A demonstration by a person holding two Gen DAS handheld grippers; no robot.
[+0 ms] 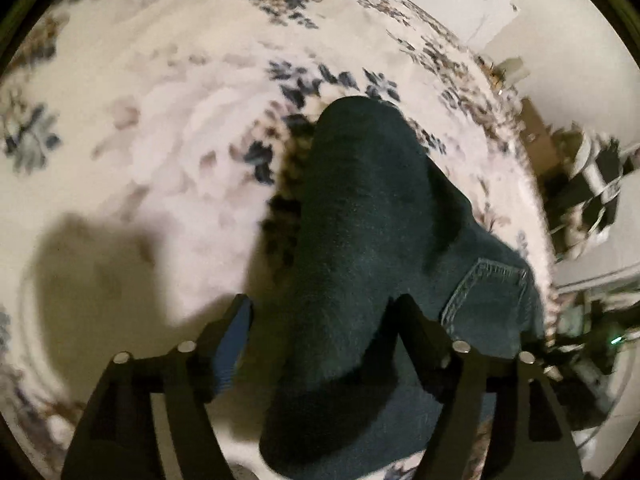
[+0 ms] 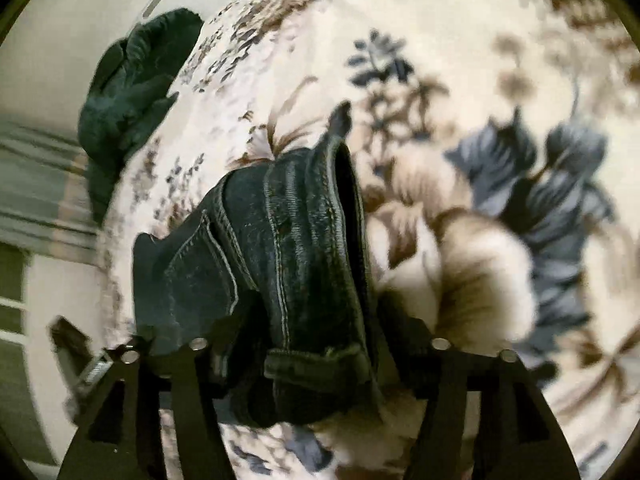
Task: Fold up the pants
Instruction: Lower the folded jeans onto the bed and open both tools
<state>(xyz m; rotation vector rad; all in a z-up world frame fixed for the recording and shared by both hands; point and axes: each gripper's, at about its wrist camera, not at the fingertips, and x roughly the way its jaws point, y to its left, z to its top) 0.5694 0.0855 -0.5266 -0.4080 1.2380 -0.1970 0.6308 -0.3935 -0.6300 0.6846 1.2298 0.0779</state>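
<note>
Item: pants, dark denim, lying in a folded bundle on the bed.
Carrier: bed with a floral cover; no desk in view.
Position: bundle near the bed's edge in the left wrist view, where floor and clutter show just beyond it; a back pocket faces up.
Detail: right wrist view shows stacked seams and a hem or waistband end closest to the camera, so at least 1 fold looks made.
Left hand-held gripper: jaws spread wide, 1 finger on each side of the denim, pads not pressing it; nothing gripped.
Right hand-held gripper: jaws likewise apart, the fabric end lying between them, not pinched as far as can be told.
Other cloth: dark garment crumpled at the bed's far edge, well apart from the pants.
Step in hand: judged as release after laying a fold down, both grippers having let go of the cloth.
Progress: judged well along; the bundle is compact but bulgy.
Next move: likely calls for drawing both grippers clear without dragging the top layer, then either smoothing or taking 1 end for a further fold.
Risk: thick denim may spring open at the crease.
</note>
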